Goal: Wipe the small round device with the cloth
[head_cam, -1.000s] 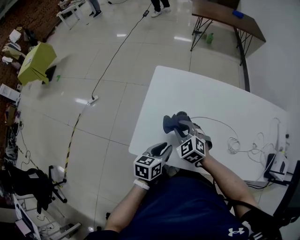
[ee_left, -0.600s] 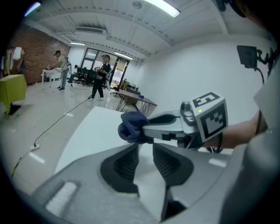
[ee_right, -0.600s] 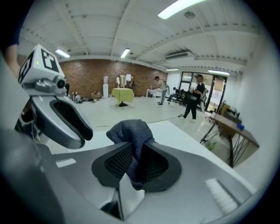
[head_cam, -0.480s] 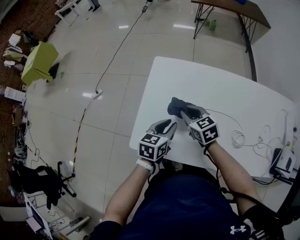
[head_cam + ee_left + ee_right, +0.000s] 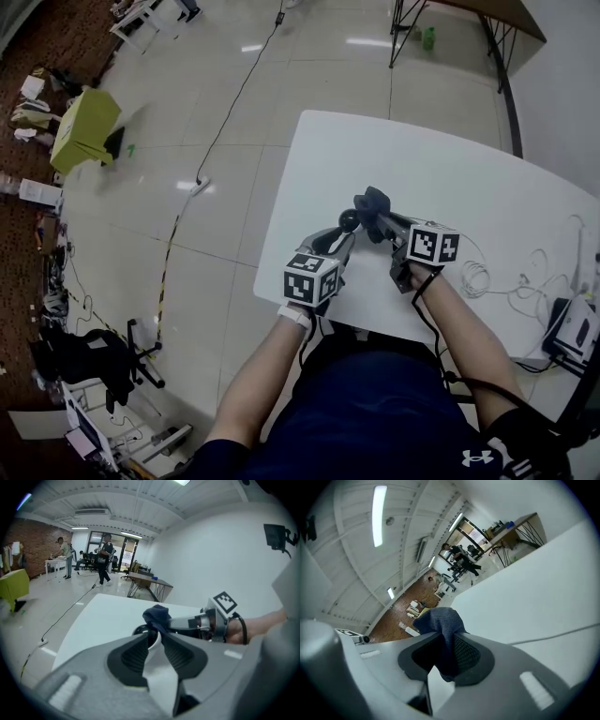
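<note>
device (image 5: 349, 221) in left gripper (image 5: 343, 236); cloth (image 5: 373, 201) (in right gripper (image 5: 382, 223)) against it

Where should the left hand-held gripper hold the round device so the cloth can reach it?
Probably by its pale near end, coming from the person's side, as the left hand-held gripper grips the device now. It is small and round, so that hold leaves its dark dome jutting past the jaw tips, bare to the cloth at its right.
</note>
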`<state>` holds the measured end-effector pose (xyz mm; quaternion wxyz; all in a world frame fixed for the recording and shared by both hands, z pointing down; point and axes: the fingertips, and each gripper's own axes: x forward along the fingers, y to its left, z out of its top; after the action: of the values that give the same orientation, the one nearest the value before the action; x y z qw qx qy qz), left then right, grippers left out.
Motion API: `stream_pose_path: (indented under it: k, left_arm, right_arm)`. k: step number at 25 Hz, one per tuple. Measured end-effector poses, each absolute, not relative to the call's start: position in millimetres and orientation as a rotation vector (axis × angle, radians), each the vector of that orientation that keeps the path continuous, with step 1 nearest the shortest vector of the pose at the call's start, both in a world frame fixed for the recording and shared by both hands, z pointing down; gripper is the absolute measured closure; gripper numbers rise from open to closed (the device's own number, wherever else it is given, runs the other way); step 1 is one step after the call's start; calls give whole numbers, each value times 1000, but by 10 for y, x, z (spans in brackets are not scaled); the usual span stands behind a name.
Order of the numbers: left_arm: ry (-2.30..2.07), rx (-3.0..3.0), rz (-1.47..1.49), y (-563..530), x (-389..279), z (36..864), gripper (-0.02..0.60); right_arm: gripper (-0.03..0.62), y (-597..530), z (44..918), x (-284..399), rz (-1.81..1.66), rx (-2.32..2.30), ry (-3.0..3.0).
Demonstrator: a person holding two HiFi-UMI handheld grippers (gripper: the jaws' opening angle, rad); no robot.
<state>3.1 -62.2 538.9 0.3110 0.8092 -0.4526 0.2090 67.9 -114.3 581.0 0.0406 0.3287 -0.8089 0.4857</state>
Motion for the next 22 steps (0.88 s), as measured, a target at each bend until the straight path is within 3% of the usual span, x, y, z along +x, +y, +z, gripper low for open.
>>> stream_pose_path:
  k: [10,17,22]
  left_arm:
    - [-1272,2046,592,-555,-8,5596,471]
    - [-1277,2046,554,-479,-122,5508,471]
    - [-1267,2044,480,-476,-316,5501,471]
  right_arm:
    - [514,-1046,6420,743,1486,1017,-2305]
    - [514,-1105,6220,752,1536,1048,-2378]
    - [514,-1156,5776,803,1203,1131,-2482]
